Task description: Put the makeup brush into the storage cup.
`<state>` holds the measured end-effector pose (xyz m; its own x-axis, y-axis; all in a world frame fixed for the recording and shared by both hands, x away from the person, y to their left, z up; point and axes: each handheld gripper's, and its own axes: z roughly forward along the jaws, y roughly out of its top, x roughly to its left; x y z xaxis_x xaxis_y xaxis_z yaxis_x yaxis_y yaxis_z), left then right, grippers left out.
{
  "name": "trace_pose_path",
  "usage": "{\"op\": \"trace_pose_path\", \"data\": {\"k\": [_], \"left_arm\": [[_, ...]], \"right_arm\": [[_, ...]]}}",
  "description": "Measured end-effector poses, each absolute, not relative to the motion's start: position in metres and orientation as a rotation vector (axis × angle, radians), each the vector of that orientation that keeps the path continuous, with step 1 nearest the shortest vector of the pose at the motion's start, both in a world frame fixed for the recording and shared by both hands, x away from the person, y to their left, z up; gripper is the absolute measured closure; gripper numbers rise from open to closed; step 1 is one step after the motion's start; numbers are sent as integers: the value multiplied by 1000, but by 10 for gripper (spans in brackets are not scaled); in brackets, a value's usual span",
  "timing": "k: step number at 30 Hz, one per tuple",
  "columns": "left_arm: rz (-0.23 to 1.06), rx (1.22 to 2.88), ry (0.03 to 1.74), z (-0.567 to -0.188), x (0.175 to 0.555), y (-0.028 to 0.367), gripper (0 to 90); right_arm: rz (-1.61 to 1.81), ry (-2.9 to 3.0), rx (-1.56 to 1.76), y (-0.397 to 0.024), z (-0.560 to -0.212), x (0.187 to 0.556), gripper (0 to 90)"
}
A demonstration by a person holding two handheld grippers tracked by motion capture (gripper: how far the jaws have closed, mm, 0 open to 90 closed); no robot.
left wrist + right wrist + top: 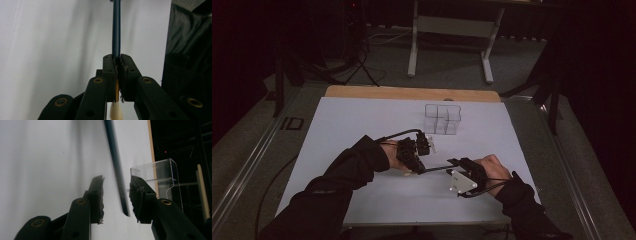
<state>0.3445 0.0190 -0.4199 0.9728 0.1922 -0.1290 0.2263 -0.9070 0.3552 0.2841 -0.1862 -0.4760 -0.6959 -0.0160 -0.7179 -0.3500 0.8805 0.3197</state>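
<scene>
A paintbrush with a dark blue handle (116,30) and pale bristles (116,112) lies just above the white sheet (362,125). My left gripper (117,57) is shut on it near the yellow ferrule, with the bristles behind the jaws. In the high view the left gripper (417,167) holds the brush (437,168), which runs right towards my right gripper (456,163). The right gripper (116,178) is open, and the free end of the handle (117,170) passes between its jaws without touching either.
A clear plastic organizer (442,119) with several compartments stands on the sheet beyond both grippers, also at the right of the right gripper view (160,177). The wooden table edge (412,93) runs behind it. A dark sleeve (190,62) is close to the left gripper.
</scene>
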Motion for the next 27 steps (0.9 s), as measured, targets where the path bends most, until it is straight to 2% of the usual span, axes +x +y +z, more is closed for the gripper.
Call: {"op": "trace_pose_path", "data": {"k": [4,6,12,15,18,20,22,25,27], "left_arm": [[-142,2740,310,-419,345,19,841],[-139,2736,312,-420,346,18,841],[-132,2716,304,-423,347,17,837],[-88,2654,284,-421,349,19,821],[-27,2584,243,-415,347,23,665],[-15,2555,279,-410,348,25,639],[-21,2538,318,-406,348,29,564],[-22,2488,361,-401,349,36,503],[-25,2449,377,-397,349,43,493]], "right_arm": [[520,2274,-318,-184,-480,283,752],[515,2265,-331,-184,-481,282,836],[481,2267,-350,-185,-479,282,853],[496,2309,-320,-187,-476,285,855],[528,2329,-281,-189,-472,287,855],[552,2343,-251,-190,-472,288,855],[573,2354,-232,-191,-471,289,855],[589,2377,-205,-191,-470,291,855],[606,2392,-184,-192,-470,292,855]]}}
